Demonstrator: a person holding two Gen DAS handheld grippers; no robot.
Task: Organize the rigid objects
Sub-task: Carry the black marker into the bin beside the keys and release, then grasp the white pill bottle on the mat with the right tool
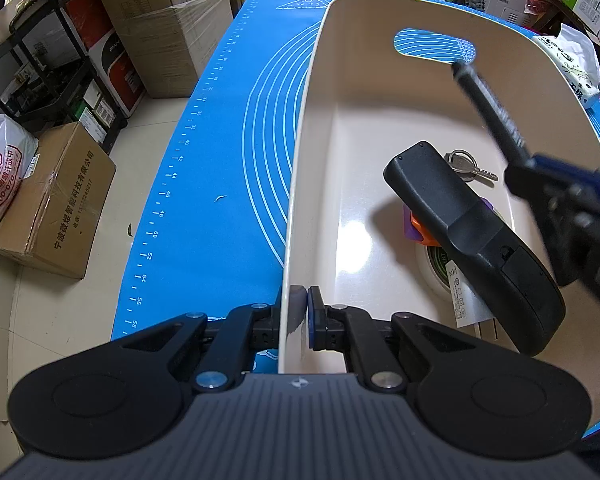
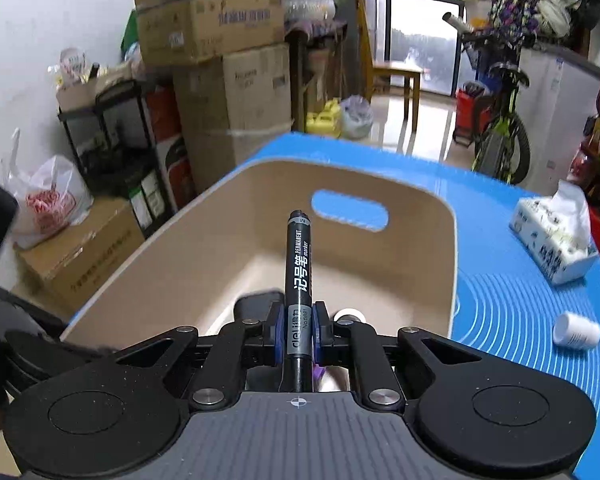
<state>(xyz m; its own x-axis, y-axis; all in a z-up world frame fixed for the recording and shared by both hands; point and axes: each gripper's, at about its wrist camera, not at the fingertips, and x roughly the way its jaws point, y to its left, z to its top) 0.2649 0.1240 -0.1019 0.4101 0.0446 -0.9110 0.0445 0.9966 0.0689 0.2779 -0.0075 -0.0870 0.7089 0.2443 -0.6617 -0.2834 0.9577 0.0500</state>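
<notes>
Tape roll (image 1: 440, 268) half hidden; marker (image 1: 488, 108) blurred

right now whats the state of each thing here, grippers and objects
left gripper: shut on the bin wall
bin: upright on the blue mat, partly filled
right gripper: shut on the marker
marker: capped, held over the bin
remote: lying in the bin, leaning on the tape roll
keys: lying flat in the bin
white bottle: on its side on the mat
tissue pack: open, tissue sticking out
</notes>
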